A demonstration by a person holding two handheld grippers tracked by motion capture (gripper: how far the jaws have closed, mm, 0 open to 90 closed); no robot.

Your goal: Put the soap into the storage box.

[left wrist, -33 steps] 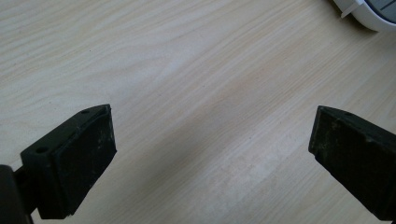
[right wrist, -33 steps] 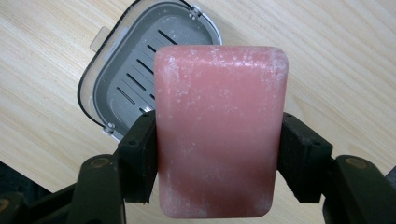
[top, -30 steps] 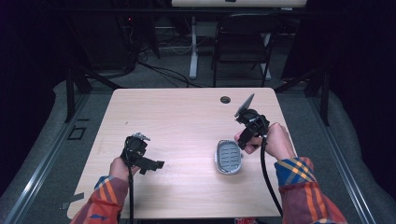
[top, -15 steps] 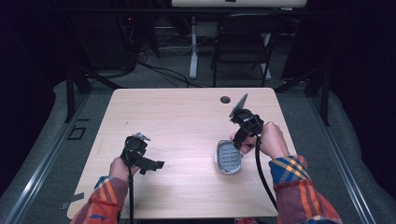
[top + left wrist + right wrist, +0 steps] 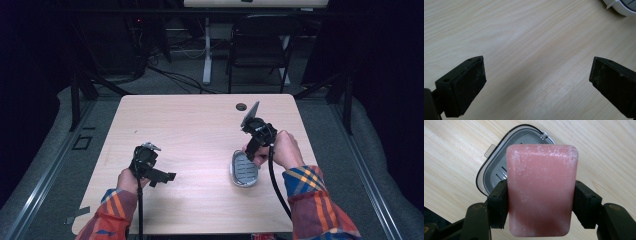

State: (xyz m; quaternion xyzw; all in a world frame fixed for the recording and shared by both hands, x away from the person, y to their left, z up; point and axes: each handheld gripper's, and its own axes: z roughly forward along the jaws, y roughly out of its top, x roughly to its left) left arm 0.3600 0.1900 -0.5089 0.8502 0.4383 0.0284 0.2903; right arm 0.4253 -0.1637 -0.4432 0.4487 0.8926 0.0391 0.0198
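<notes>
The right gripper has drifted a little toward the frame's centre over the last second and now hangs just above the soap dish at lower right of the high view, jaws clamped on the long sides of the pink soap bar, so the bar looks nearly lined up for setting into the tray. In the right gripper view the dish peeks out at upper left behind the bar, meaning the drop is slightly off. The left gripper idles at lower left, jaws wide and empty, with bare table all round and the far edge well off.
</notes>
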